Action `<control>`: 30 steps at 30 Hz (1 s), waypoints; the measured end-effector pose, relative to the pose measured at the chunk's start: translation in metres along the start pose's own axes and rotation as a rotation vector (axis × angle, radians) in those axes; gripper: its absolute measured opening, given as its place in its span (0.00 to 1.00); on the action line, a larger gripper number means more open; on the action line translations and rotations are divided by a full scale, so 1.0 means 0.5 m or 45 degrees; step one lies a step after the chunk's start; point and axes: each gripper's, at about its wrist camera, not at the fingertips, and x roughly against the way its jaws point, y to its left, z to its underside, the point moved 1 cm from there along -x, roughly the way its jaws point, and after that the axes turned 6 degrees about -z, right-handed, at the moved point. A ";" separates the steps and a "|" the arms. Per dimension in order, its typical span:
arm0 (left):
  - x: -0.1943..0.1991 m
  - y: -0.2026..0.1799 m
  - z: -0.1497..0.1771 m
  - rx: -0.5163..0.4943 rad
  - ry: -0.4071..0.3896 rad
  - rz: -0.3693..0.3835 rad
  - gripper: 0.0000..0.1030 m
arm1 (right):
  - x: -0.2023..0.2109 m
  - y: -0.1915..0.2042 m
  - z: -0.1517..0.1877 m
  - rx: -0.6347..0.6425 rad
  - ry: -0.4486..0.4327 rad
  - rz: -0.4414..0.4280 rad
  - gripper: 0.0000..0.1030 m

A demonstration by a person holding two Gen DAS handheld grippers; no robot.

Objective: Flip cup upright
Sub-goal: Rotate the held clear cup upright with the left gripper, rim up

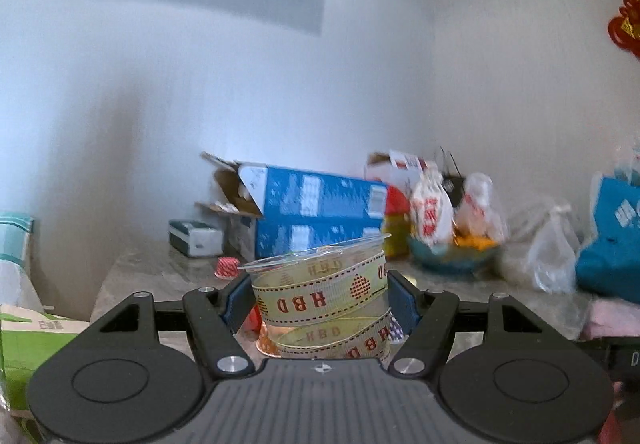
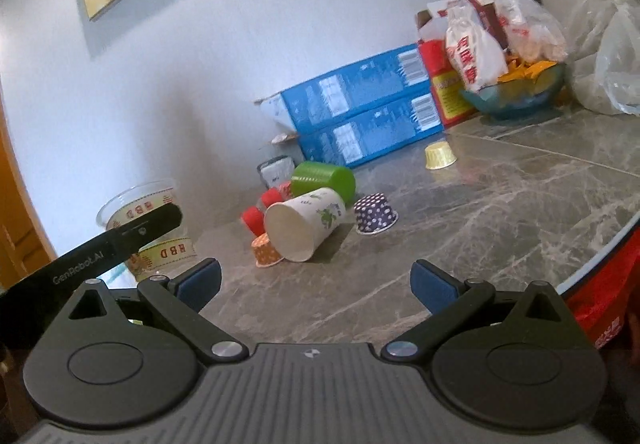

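Between my left tongs [image 1: 320, 300] sits the clear ribbon-wrapped cup [image 1: 322, 296], clamped mouth-up above the desk [image 2: 500, 211] near its left edge. Right tongs [image 2: 316, 282] gape wide, holding nothing, facing a white paper cup [image 2: 304, 224] lying on its side.

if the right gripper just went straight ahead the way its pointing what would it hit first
Probably the white paper cup lying on its side, its open mouth facing the right gripper. The open jaws have only bare marble tabletop between them and it. An orange dotted cupcake liner sits just left of that line; depth is uncertain.
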 end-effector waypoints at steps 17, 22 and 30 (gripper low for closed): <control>-0.018 -0.084 0.108 -0.286 -0.087 -0.145 0.70 | 0.023 -0.038 0.035 -0.052 -0.112 0.026 0.99; -0.021 -0.076 0.122 -0.261 -0.073 -0.154 0.70 | 0.026 -0.042 0.043 -0.059 -0.109 0.025 0.99; -0.013 -0.083 0.130 -0.309 -0.048 -0.152 0.70 | 0.024 -0.040 0.047 -0.055 -0.098 0.034 0.99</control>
